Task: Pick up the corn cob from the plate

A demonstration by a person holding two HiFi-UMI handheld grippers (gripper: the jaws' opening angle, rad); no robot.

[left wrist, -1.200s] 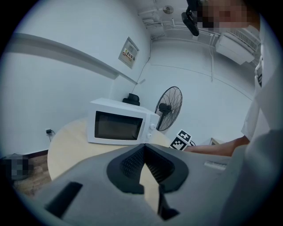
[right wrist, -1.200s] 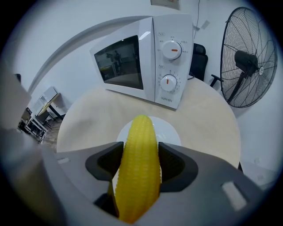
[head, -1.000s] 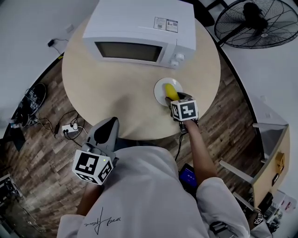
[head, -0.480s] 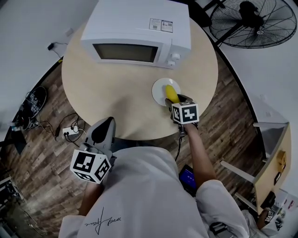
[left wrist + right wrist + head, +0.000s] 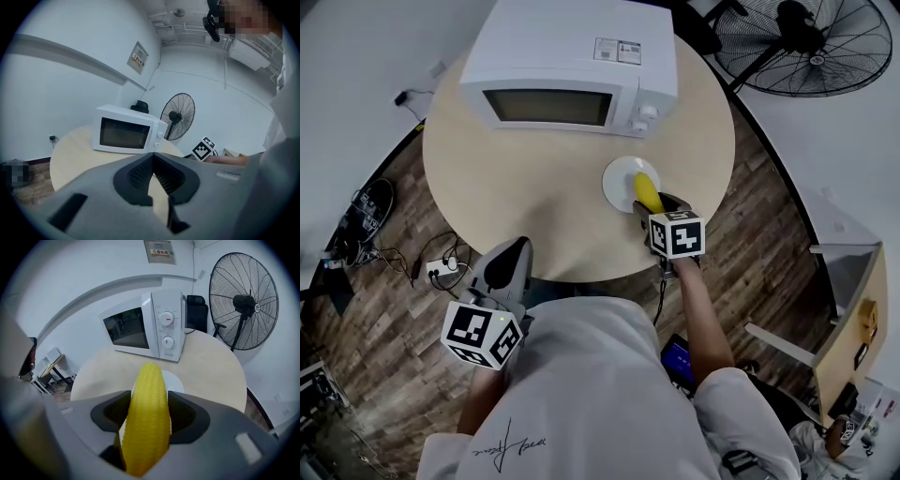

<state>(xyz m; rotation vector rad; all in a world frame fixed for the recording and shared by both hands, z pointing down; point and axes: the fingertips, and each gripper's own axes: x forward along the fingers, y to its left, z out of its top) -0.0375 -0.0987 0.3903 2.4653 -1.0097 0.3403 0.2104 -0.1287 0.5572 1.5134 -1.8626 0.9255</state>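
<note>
A yellow corn cob (image 5: 648, 191) is clamped lengthwise between the jaws of my right gripper (image 5: 652, 202), its tip over the near edge of the small white plate (image 5: 618, 177). In the right gripper view the corn cob (image 5: 149, 418) fills the gap between the dark pads of that gripper (image 5: 149, 414) and hangs above the plate (image 5: 177, 380). My left gripper (image 5: 516, 251) hovers at the table's near edge, far from the plate. In its own view the left gripper (image 5: 152, 157) has its jaw tips together with nothing between them.
A white microwave (image 5: 572, 66) stands with its door shut at the back of the round beige table (image 5: 525, 187), just behind the plate. A black floor fan (image 5: 806, 42) stands beyond the table at the right. Cables and a power strip (image 5: 441, 267) lie on the wooden floor at the left.
My right gripper has risen a little with the corn cob in it, lifting it off the plate and drawing it slightly toward me. The left gripper has stayed still.
</note>
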